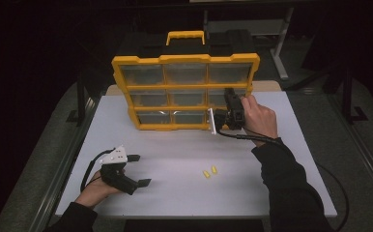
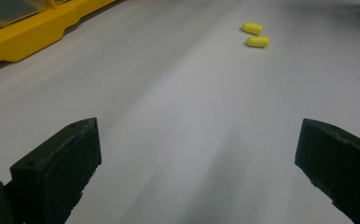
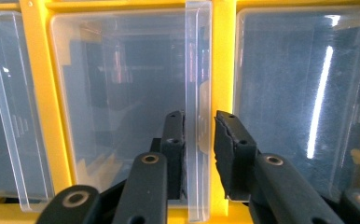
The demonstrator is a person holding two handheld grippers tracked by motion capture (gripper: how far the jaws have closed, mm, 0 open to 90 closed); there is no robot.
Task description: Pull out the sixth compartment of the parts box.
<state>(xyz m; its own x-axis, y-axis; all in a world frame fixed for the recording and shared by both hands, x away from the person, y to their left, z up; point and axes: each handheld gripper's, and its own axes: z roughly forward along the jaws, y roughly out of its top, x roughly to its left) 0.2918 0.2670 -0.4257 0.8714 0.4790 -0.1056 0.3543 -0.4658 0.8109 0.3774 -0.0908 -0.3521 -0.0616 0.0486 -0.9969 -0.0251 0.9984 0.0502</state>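
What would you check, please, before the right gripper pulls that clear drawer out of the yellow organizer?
1. Right gripper jaws around the clear drawer's edge: ok.
2. Pads pressing firmly on that edge: cannot tell; a slight gap shows at one jaw.
3. Yellow organizer standing upright on the table: ok.
4. Left gripper open, resting apart from the organizer: ok.
5. Two yellow earplugs lying clear of the drawer's path: ok.
6. Organizer braced against tipping: not ok; nothing holds it.

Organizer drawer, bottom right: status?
Right gripper shut on clear drawer front of yellow organizer. Left gripper open, empty, low over table. Two yellow earplugs loose on table, clear of drawer.
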